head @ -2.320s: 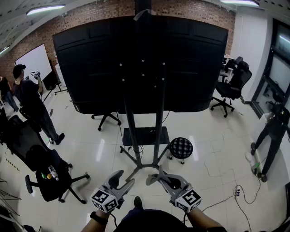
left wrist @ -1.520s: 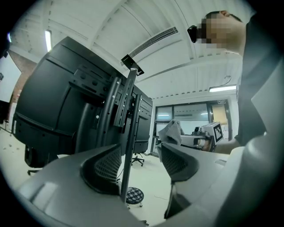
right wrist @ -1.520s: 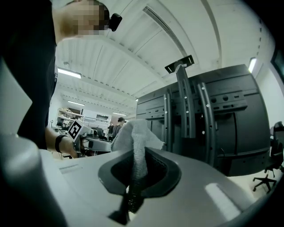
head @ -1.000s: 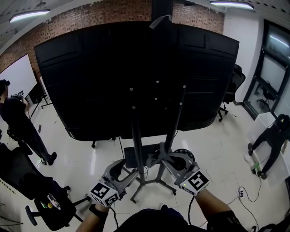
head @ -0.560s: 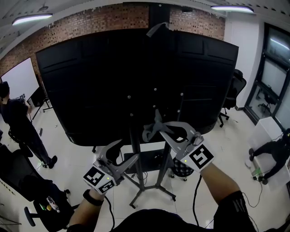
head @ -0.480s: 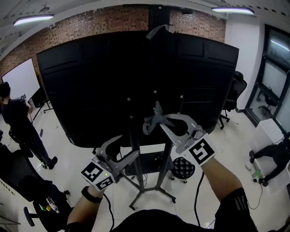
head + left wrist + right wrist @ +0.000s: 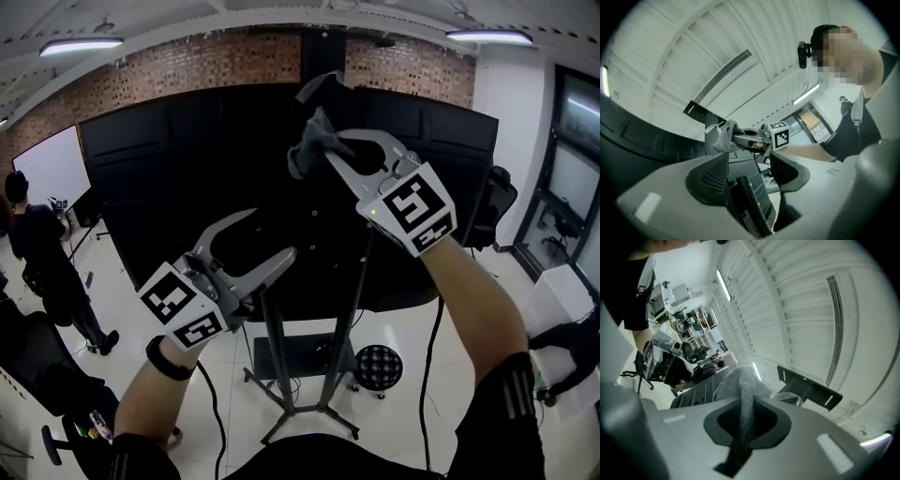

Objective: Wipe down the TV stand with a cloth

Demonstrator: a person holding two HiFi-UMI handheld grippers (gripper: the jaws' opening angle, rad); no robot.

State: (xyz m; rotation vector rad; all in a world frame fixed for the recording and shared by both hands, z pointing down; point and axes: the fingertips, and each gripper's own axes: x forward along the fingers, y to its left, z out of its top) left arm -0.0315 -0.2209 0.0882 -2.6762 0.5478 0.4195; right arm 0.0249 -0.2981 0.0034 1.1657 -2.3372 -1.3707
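Plainly the biggest worry is the TV, a broad black panel filling the middle of the head view. It is seen from its back and carried high on the TV stand, whose slim uprights run down to a splayed base at the lower centre of the frame. Whether that base rolls I cannot tell, but a hard sideways shove near the top could, I judge, rock or shift the whole rig, since leverage is greatest up there. A stool sits just beside the base, right of centre, and a person stands at the left edge. Both would be in the way if the stand moved.

The right tool is up at the upper centre, close by the top of the stand's column, its jaws clamped on the cloth. The right gripper view shows the grey fabric pinched in a narrow fold, with a small bunch poking past the tips. With so little fabric out front, the hard tips could scrape the metal instead of the cloth wiping it. The fold could also snag on the bracket and drag out of the grip.

The left tool hangs at the lower left, jaws wide apart and holding nothing, near the panel; a careless swing could knock the screen's back
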